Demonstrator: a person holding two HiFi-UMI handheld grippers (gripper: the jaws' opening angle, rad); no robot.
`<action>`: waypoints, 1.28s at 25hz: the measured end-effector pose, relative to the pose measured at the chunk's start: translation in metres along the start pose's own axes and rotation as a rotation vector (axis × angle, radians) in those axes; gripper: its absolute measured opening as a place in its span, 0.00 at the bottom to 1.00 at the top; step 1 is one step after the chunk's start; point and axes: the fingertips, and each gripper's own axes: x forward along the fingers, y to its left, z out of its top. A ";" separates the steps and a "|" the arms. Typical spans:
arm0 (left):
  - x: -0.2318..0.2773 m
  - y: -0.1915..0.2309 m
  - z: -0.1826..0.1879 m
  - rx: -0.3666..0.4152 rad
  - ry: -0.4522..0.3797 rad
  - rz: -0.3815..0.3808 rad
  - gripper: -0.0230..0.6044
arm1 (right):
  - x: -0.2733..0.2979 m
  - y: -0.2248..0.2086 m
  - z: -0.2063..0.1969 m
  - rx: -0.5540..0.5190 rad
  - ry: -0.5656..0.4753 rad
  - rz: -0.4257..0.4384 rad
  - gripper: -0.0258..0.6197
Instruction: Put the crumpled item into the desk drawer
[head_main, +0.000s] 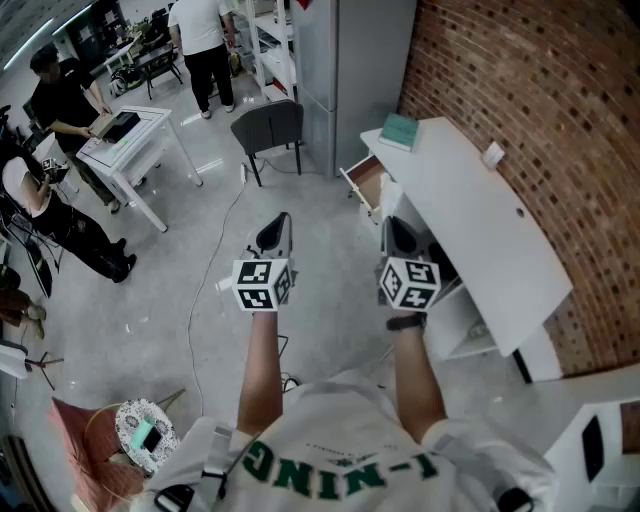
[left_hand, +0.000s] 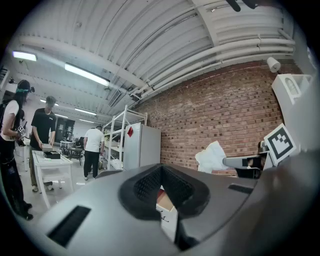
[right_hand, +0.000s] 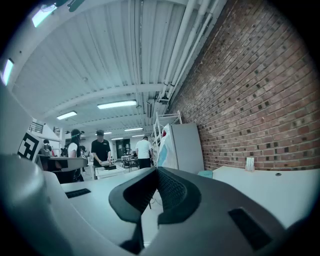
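This is a big room with a shiny grey floor (head_main: 300, 330) and a red brick wall (head_main: 520, 90) at the upper right of the head view. A long white desk (head_main: 470, 200) stands along that wall. Its drawer (head_main: 363, 183) is pulled out at the desk's upper left end, and you can see its brown inside. A small teal box (head_main: 400, 131) lies on the top end of the desk. A tall grey cabinet (head_main: 350, 70) stands at the top middle, with a grey chair (head_main: 268, 125) to its left. In the upper left, people stand by a white table (head_main: 125, 140). The right gripper (head_main: 394, 224) is in the middle of the picture, just below the drawer. Its jaws are pressed together on the white crumpled item (left_hand: 212, 156), which sticks out from their tips in front of the bricks. The left gripper (head_main: 281, 220) is beside it to the left, over the floor. Its jaw tips meet, with nothing in them.
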 end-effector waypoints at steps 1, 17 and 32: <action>0.003 -0.006 0.001 0.001 -0.007 -0.001 0.03 | 0.000 -0.006 0.000 0.001 0.002 0.002 0.05; 0.035 -0.024 -0.016 0.031 -0.008 0.006 0.03 | 0.023 -0.034 -0.026 0.068 0.009 0.027 0.05; 0.236 0.068 0.004 0.057 -0.027 -0.139 0.03 | 0.220 -0.051 -0.011 0.051 0.040 -0.038 0.05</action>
